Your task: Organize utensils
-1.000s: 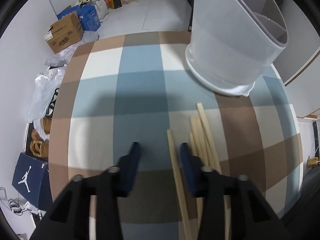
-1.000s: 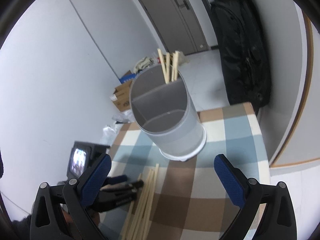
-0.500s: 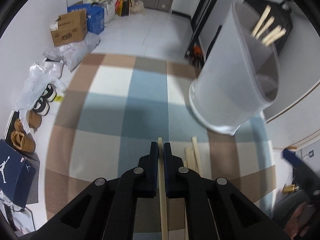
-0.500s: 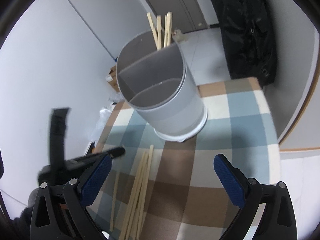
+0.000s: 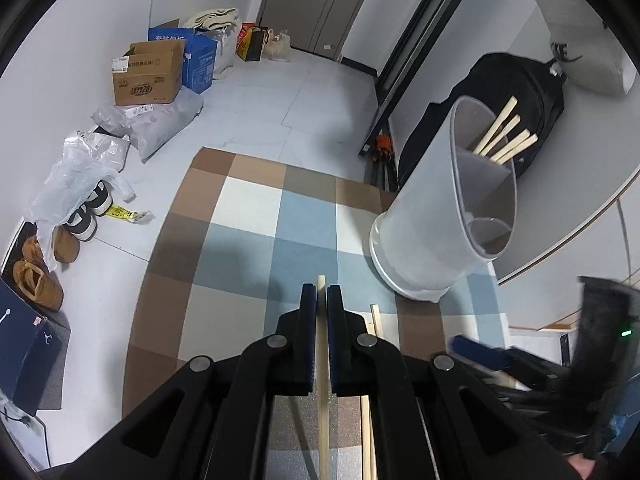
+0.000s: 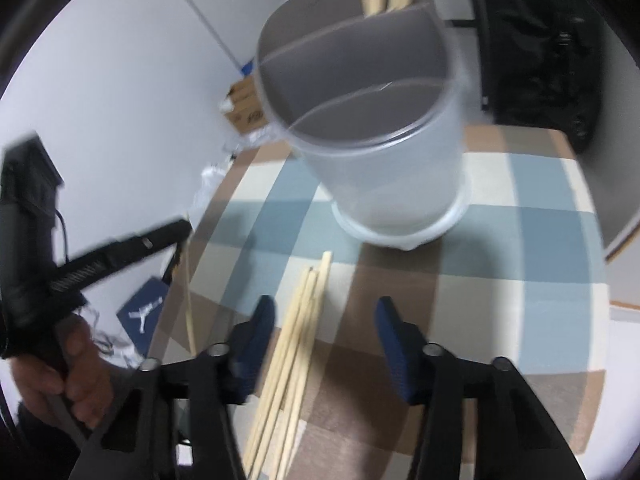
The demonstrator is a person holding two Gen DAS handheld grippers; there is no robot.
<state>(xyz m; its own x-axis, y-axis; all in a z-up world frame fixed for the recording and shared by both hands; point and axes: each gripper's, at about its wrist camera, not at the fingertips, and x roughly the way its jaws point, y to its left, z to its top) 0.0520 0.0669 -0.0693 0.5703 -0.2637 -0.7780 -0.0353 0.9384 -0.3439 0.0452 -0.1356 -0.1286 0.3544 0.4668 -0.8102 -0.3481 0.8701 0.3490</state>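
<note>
1. Your left gripper [image 5: 321, 300] is clamped tight on a single pale wooden chopstick [image 5: 322, 380] — the stick runs straight down between the blue pads, its tip poking out just past them.
2. That chopstick is clear of the checked blue, brown and cream tablecloth [image 5: 256, 240]; in the right wrist view you can see it slanting down from the left gripper [image 6: 176, 232], held out at the left of the table.
3. Your right gripper [image 6: 324, 320] has just been closing and now stands about half open, its blue pads either side of the loose bundle of pale wooden chopsticks [image 6: 296, 340] lying on the cloth — the pads do not press on them.
4. The bundle lies with its tips pointing toward the translucent white round plastic utensil holder [image 6: 384, 184], near its base but not touching it.
5. That holder stands upright on the cloth, split by grey dividers into compartments.
6. Several chopsticks already stand in the far compartment [image 5: 504, 140], leaning against its rim; the nearer ones look bare.
7. Your hand [image 6: 68, 376] on the left gripper's handle shows at the lower left of the right wrist view.
</note>
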